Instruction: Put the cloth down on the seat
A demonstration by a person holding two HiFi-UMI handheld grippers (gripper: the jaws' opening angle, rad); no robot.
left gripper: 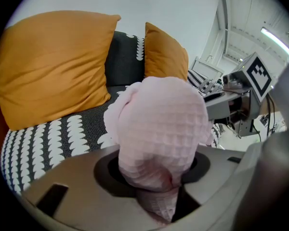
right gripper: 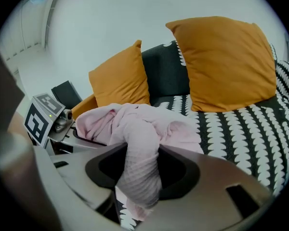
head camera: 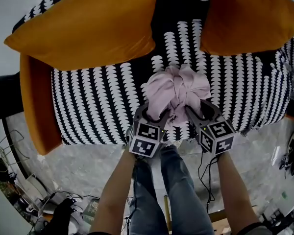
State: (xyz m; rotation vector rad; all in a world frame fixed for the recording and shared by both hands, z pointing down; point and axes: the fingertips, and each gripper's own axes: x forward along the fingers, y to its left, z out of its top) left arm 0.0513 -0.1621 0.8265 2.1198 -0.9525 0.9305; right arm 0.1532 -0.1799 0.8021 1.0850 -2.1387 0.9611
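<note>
A crumpled pink waffle cloth rests bunched on the black-and-white patterned seat, close to its front edge. My left gripper holds the cloth's near left part and my right gripper its near right part. In the left gripper view the cloth fills the space between the jaws of the left gripper and narrows where they pinch it. In the right gripper view a fold of cloth hangs down through the right gripper, which is shut on it.
Two orange cushions lean against the sofa back. An orange armrest borders the seat at the left. The person's legs in jeans stand before the seat. Cables and clutter lie on the floor at lower left.
</note>
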